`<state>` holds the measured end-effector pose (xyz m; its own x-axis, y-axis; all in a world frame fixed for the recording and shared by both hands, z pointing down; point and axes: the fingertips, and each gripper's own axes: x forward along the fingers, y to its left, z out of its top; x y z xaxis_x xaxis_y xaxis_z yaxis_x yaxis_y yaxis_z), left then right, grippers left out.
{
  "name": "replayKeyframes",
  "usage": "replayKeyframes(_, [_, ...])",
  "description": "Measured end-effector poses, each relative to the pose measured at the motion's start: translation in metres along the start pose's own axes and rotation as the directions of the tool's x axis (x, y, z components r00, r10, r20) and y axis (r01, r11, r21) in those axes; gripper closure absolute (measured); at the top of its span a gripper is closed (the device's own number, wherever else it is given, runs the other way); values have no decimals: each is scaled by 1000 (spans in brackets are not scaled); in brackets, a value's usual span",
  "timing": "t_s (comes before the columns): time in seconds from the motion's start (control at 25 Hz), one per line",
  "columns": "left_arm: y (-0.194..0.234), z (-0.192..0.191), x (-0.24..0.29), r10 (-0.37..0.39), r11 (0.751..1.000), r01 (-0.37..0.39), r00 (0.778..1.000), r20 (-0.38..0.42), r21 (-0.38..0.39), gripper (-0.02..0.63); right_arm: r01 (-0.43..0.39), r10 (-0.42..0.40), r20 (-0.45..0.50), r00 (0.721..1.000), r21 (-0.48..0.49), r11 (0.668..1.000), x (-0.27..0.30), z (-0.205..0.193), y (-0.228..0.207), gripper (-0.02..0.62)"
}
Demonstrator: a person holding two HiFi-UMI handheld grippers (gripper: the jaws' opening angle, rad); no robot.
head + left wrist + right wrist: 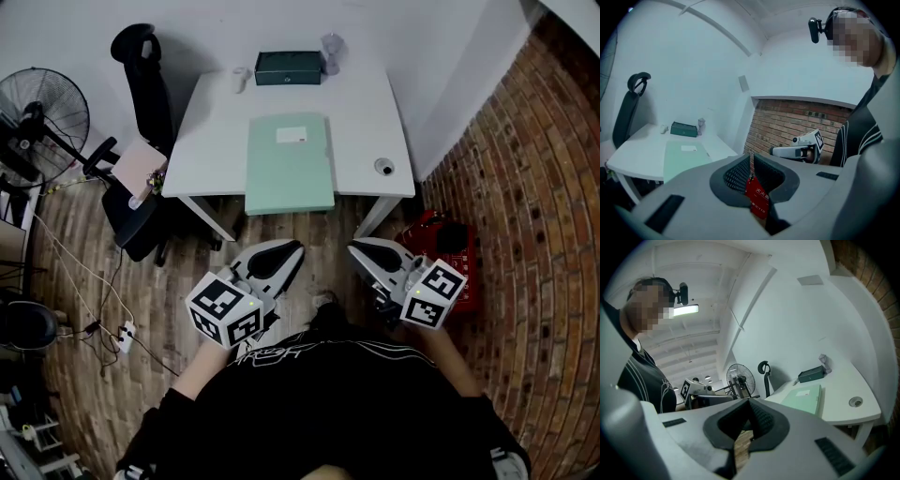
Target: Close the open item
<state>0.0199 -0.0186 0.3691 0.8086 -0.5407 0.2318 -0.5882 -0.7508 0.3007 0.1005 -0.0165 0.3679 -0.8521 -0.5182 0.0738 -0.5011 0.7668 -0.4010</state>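
A pale green folder (290, 164) lies flat on the white desk (366, 122) with its cover down; it also shows in the left gripper view (682, 159) and the right gripper view (804, 399). Behind it sits a dark green box (288, 67), lid down. Both grippers hang near my body, short of the desk's front edge. My left gripper (294, 247) is shut with nothing in it, jaws together in its own view (751, 158). My right gripper (356, 247) is shut and empty too (749, 401).
A black office chair (141, 75) stands at the desk's left and a fan (37, 117) further left. A red item (445, 246) sits on the floor by the brick wall (534, 187). Cables and a power strip (125, 336) lie on the wood floor.
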Motion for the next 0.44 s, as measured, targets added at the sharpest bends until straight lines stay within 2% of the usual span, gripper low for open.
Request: replayKeyframes(0.44, [15, -12, 10, 19, 1000, -18, 999, -43, 24, 556, 5, -4, -16, 1000, 16, 1000, 5, -11, -13, 594])
